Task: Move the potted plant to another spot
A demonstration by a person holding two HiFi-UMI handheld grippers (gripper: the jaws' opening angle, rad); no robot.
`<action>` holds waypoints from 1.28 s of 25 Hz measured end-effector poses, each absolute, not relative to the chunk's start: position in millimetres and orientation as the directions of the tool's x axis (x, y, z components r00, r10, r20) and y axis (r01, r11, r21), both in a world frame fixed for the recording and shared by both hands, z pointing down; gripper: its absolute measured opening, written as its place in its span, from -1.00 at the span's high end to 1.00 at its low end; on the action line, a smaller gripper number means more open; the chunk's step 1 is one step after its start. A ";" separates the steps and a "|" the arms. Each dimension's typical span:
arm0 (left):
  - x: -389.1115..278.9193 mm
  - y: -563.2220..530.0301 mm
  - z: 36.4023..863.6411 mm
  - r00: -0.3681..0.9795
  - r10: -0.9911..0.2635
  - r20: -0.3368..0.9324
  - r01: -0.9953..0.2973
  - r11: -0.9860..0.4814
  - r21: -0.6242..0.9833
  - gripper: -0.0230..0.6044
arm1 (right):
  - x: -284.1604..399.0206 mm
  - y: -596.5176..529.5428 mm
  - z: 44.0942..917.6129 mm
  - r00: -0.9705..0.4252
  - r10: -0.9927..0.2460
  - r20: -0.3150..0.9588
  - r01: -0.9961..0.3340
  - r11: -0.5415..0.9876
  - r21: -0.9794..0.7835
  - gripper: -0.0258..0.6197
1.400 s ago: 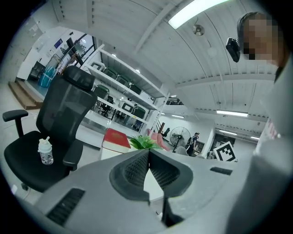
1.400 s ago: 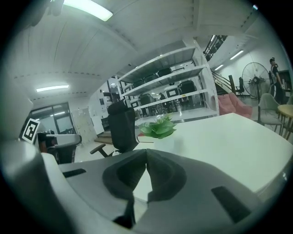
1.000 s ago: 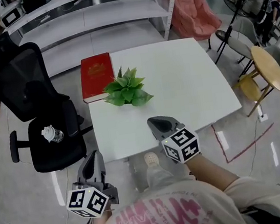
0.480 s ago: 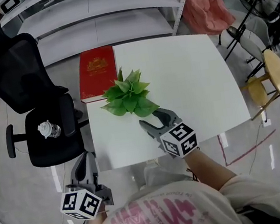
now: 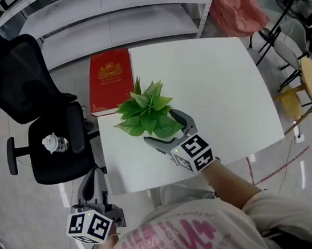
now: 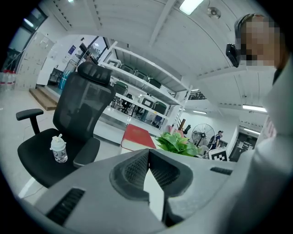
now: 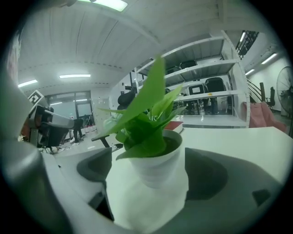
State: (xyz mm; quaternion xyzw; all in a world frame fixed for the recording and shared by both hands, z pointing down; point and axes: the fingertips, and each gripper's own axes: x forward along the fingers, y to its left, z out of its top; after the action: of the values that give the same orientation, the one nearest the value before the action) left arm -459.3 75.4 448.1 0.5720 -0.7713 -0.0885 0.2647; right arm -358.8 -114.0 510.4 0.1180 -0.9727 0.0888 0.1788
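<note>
Two grippers: right gripper (image 5: 165, 130) low over the table (image 5: 219, 83); left gripper (image 5: 93, 181) off the table's near-left edge.
Right fingers (image 7: 91, 169): spread wide, having just been opening; the white pot (image 7: 158, 167) stands between them, not pinched.
Left fingers (image 6: 132, 171): closed together, nothing between.
Potted plant (image 5: 145, 112): upright on the table, inside the right fingers' span, leaves above the fingertips.
Red book (image 5: 109, 81): flat on the table, beyond the right fingers, to their left.
Office chair (image 5: 38, 109): ahead of the left fingers, bottle (image 5: 54, 144) on its seat.
</note>
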 end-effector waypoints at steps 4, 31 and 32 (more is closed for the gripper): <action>-464.1 72.4 450.4 -0.212 -0.925 0.316 -0.831 0.341 0.440 0.92 | -372.5 -120.2 513.9 -0.913 -0.190 0.361 -0.258 0.954 -0.153 -0.63; -475.1 63.9 441.0 -0.234 -0.925 0.300 -0.828 0.351 0.438 0.92 | -386.2 -128.9 516.2 -0.901 -0.133 0.412 -0.209 0.967 -0.146 -0.63; -474.6 63.6 440.2 -0.232 -0.926 0.298 -0.828 0.349 0.438 0.92 | -385.6 -129.0 516.2 -0.900 -0.137 0.415 -0.215 0.965 -0.147 -0.63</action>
State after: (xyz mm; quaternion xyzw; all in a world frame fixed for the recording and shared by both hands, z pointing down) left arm -474.6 63.6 440.2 0.5627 -0.7793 -0.0942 0.2590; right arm -385.6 -129.0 516.2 0.0907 -0.9699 0.0950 0.2049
